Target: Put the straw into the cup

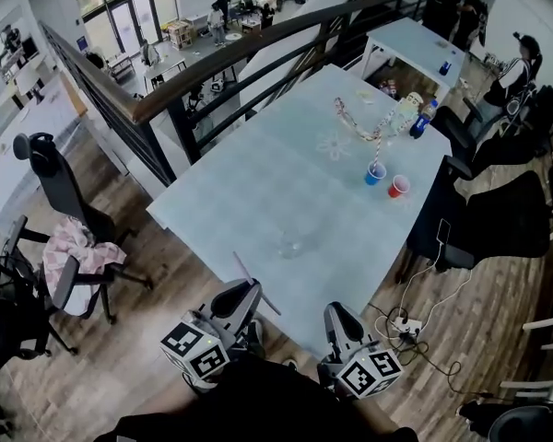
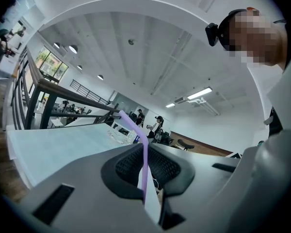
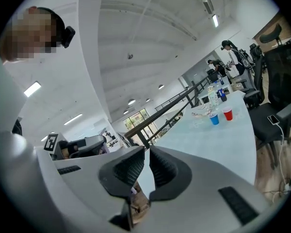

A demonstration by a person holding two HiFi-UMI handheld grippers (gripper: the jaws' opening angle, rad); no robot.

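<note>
Nearest, just off the near edge of the pale blue-green counter (image 1: 258, 182), the left gripper (image 1: 246, 293) has its jaws clamped on a lilac bendy plastic straw (image 2: 134, 126), so the pick-up looks done. Further in on the counter stands what seems to be a clear plastic cup (image 1: 290, 242), well apart from the straw; carrying it over and dropping it in is left. Off the same edge, the right gripper (image 3: 147, 152) has its jaws slightly apart, holding nothing
</note>
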